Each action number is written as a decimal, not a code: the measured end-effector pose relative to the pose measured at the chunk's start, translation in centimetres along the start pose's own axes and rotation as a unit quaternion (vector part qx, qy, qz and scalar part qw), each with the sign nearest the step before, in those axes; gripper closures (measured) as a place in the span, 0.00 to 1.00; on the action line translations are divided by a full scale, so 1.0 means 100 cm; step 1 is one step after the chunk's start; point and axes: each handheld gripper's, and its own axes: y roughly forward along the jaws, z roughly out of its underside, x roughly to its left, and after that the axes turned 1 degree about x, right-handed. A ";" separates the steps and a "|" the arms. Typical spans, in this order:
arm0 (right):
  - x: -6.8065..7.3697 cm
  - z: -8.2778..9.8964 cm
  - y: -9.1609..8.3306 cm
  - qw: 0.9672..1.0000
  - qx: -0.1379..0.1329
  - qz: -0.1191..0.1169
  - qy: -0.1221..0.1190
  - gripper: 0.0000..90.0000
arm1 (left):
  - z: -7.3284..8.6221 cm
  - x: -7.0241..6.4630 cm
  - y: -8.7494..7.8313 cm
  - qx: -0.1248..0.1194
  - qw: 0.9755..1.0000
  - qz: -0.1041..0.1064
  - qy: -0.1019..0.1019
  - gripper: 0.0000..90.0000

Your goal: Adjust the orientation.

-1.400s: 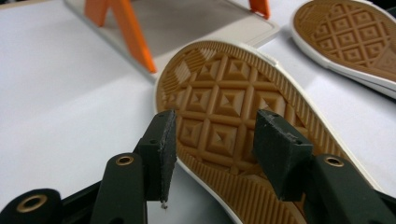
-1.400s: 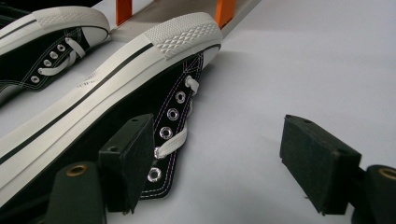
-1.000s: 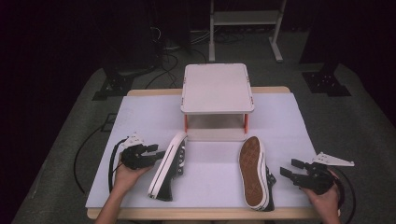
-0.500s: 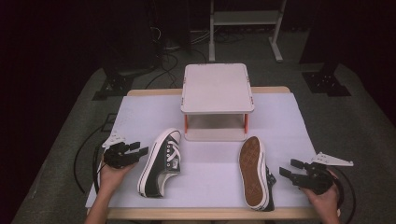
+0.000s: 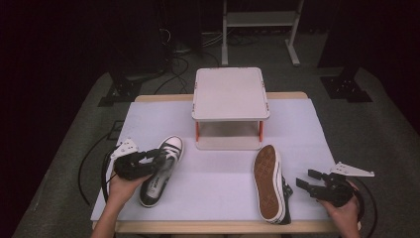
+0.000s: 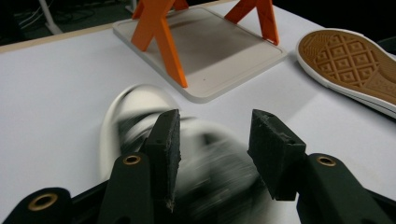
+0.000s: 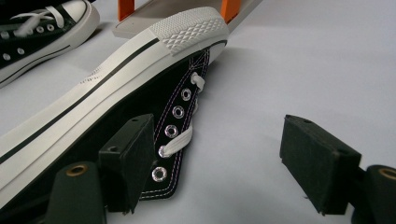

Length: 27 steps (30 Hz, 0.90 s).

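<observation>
A black-and-white sneaker [image 5: 161, 173] stands upright at the table's front left, toe toward the stand. My left gripper [image 5: 154, 158] hangs over its middle; in the left gripper view [image 6: 215, 140] the jaws are open with the blurred sneaker [image 6: 135, 116] under and between them. A second sneaker [image 5: 270, 183] lies on its side at the front right, brown sole facing left. My right gripper [image 5: 307, 182] stays open just right of it. In the right gripper view [image 7: 219, 158] its left pad [image 7: 133, 158] sits close to the eyelets of this sneaker [image 7: 116, 84].
A small grey stand [image 5: 230, 94] with orange legs [image 6: 161, 37] rises at the table's middle back, and its base plate [image 6: 210, 51] lies ahead of the left sneaker. White paper [image 5: 218, 178] covers the table. Cables trail off the left edge.
The left sneaker went from lying on its side to standing upright. My left gripper drew back to the left, then came back over the sneaker. The right gripper and right sneaker held still.
</observation>
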 end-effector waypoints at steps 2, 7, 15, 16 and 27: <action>-0.001 0.000 0.000 1.000 -0.001 0.000 0.001 0.29 | 0.001 0.002 0.000 0.003 1.000 -0.003 -0.005 0.59; 0.000 0.000 0.001 1.000 0.003 -0.001 0.003 0.29 | 0.004 0.005 0.000 0.016 1.000 -0.003 -0.023 0.56; 0.001 0.000 0.001 1.000 0.003 -0.002 0.001 0.29 | 0.008 0.006 0.003 0.036 0.998 -0.003 -0.050 0.48; 0.001 0.000 0.001 1.000 0.003 -0.002 0.001 0.29 | 0.009 0.006 0.004 0.038 0.998 -0.004 -0.053 0.47; 0.001 0.000 0.002 1.000 0.006 -0.004 0.000 0.29 | 0.013 0.003 0.015 0.087 0.994 -0.036 -0.060 0.48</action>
